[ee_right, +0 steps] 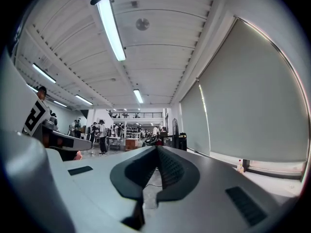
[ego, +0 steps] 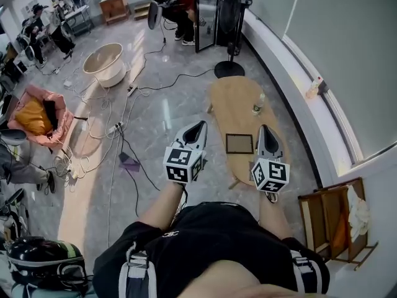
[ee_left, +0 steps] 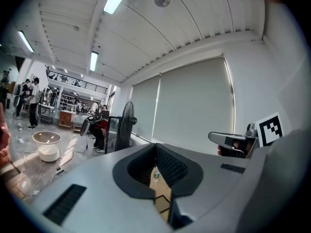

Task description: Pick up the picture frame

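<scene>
The picture frame (ego: 239, 143) lies flat on the near part of an oval wooden counter (ego: 231, 95), its dark border around a pale middle, and nothing touches it. In the head view it sits between the two tools: the left hand-held gripper (ego: 199, 125) shows just left of the counter's left edge, over the grey floor (ego: 161, 113), and the right hand-held gripper (ego: 266, 130) shows just right of the frame, over the counter's right side. Both point away from the person and stand apart from the frame. The left hand-held gripper's own view shows its jaws brought together at the tips with nothing between them; through the narrow slit below the tips a strip of the wooden counter and a small bottle (ee_left: 156, 175) can be made out. The right hand-held gripper's view likewise shows its jaws closed tip to tip and empty, with only floor showing in the gap beneath. The bottle stands upright on the counter farther off than the frame, near the right edge. Beyond the far end of the counter stands a black fan (ego: 230, 18) on a round base. Far to the left a white tub (ego: 104, 63) rests on the floor, with cables (ego: 127, 95) trailing across the floor near it.
</scene>
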The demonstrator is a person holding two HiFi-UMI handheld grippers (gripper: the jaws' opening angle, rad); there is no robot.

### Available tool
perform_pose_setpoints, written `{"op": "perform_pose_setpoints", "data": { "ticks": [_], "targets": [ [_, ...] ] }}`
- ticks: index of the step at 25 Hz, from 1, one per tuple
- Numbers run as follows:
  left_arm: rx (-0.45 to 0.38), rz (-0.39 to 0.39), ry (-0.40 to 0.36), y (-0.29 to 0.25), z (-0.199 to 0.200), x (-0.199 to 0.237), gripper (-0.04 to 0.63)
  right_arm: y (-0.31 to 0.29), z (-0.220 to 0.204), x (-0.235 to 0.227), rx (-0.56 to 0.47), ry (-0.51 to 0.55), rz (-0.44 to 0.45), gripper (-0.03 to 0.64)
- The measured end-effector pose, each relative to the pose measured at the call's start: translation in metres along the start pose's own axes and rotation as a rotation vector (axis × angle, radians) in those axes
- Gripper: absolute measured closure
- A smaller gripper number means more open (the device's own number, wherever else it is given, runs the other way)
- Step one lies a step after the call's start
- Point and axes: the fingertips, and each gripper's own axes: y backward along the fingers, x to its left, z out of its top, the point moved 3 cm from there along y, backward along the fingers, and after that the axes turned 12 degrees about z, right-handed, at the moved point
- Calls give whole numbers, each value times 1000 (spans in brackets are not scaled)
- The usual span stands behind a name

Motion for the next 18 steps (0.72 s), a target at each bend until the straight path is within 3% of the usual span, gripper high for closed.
{"op": "perform_pose_setpoints", "data": {
  "ticks": [9, 18],
  "targets": [
    [48, -53, 14, 15, -33, 24, 574, 12, -26, 37, 64, 14, -26, 600],
    [38, -57, -7, -16, -24, 48, 575, -30, -34, 34, 63, -18, -19, 600]
  ]
}}
